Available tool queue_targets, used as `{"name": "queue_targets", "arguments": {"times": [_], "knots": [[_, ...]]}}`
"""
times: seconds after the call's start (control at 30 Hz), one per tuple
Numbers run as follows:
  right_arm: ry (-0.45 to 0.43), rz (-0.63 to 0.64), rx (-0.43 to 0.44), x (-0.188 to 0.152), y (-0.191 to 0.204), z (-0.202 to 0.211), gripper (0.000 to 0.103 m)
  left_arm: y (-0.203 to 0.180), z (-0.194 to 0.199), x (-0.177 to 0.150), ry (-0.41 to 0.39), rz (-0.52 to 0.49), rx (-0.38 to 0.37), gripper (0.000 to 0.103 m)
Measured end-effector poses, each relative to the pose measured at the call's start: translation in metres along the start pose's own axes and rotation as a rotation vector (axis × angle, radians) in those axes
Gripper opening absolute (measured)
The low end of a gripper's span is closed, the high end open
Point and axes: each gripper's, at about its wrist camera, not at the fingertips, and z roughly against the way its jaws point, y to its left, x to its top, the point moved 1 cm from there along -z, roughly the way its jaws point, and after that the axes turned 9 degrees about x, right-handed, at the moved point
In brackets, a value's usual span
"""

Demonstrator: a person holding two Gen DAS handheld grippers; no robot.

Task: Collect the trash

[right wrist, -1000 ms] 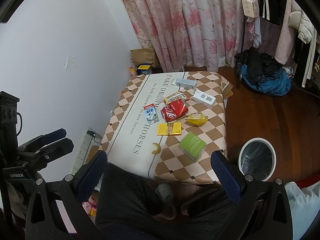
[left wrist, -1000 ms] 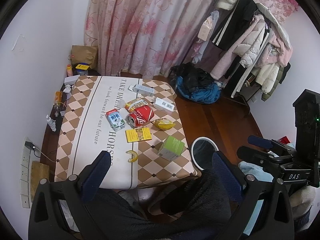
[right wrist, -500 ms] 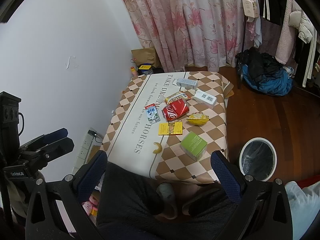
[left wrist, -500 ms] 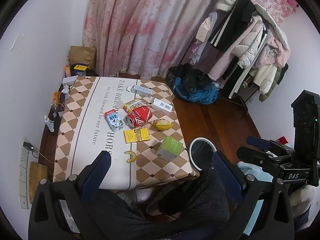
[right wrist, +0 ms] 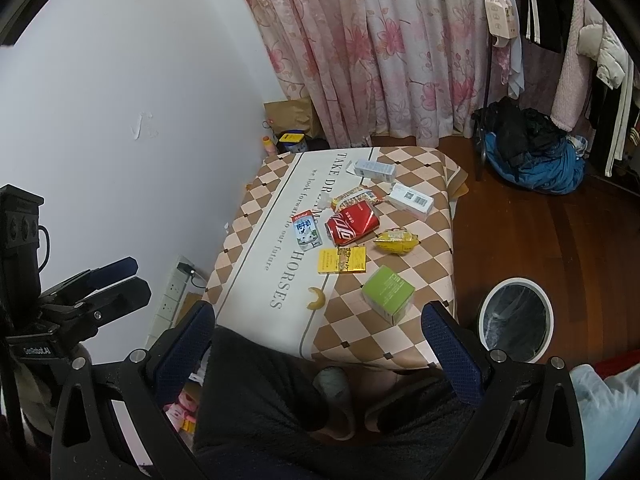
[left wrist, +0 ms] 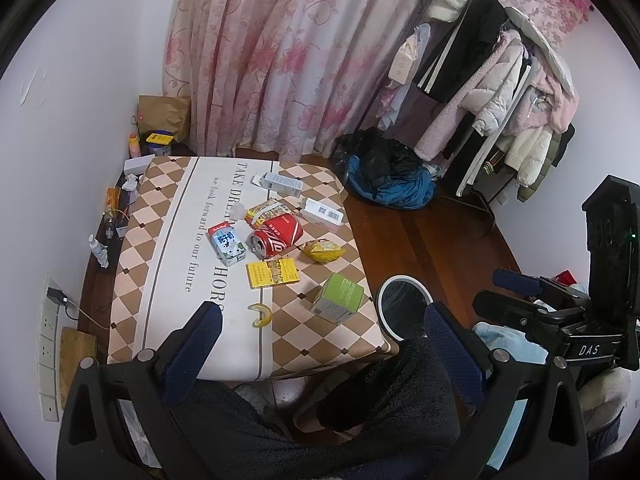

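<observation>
Nothing looks collected yet: the soda can [left wrist: 277, 236], milk carton [left wrist: 226, 242], yellow packet [left wrist: 273, 273], green box [left wrist: 338, 298] and other litter lie on the surface [left wrist: 168, 240] ahead of both jaws. The bin [right wrist: 517, 319] stands right of them. Both grippers gape wide, holding nothing.

Sitting on the tabletop [left wrist: 168, 240]: one red can [left wrist: 277, 236], one milk carton [left wrist: 226, 243], one yellow flat pack [left wrist: 273, 273], one green box [left wrist: 338, 298], two white boxes [left wrist: 322, 211], two snack wrappers [left wrist: 322, 250], one banana peel [left wrist: 261, 313]. Standing on the floor: one bin [left wrist: 403, 305].
</observation>
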Motion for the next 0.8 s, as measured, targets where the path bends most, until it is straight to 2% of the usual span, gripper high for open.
{"name": "queue_targets", "arguments": {"times": [0.8], "knots": [[-0.004,0.001,0.004,0.0005,0.002,0.0002,0.103,-0.0012,0.0008,-0.0009,-0.003,-0.001,-0.005,0.103]]}}
